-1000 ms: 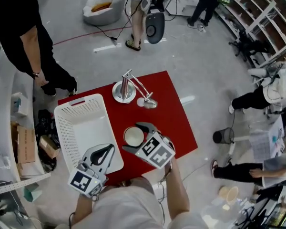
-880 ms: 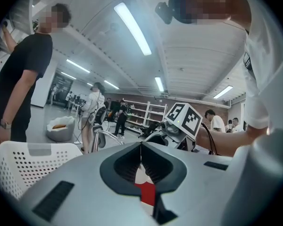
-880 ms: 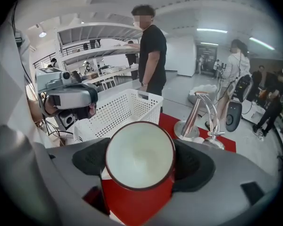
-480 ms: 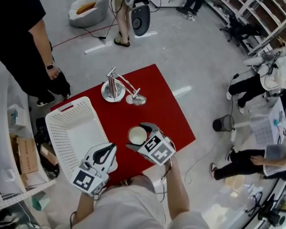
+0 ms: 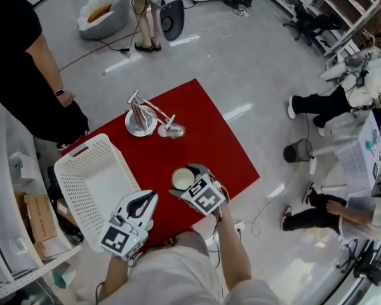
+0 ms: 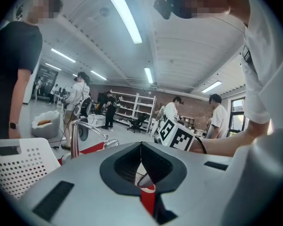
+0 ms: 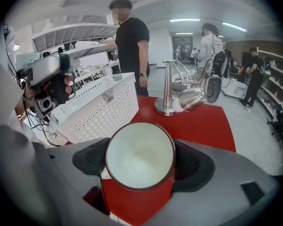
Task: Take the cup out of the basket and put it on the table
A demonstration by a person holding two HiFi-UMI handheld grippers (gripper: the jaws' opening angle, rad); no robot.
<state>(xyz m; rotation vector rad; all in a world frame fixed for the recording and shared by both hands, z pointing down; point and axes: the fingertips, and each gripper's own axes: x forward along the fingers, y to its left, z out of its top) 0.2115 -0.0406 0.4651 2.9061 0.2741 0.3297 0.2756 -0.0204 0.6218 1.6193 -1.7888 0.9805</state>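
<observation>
The cup [image 5: 181, 177], white inside with a red outside, stands upright over the red table [image 5: 213, 138], just right of the white basket [image 5: 82, 146]. My right gripper [image 5: 184, 182] is shut on the cup, with a jaw against each side. In the right gripper view the cup [image 7: 139, 153] fills the gap between the jaws. I cannot tell whether its base touches the table. My left gripper [image 5: 143, 203] hangs at the basket's near right corner, shut on nothing, and its jaws meet in a line [image 6: 141, 147]. The basket is empty.
A metal desk lamp [image 5: 141, 115] stands at the table's far side, its head bent toward the middle. Its metal post also shows in the right gripper view [image 7: 168, 89]. People stand around on the grey floor, one in black at the left. Shelves and boxes line the left edge.
The head camera has shifted, so the table sits a little differently in frame. Both grippers and the cup keep the same places relative to the table and basket.
</observation>
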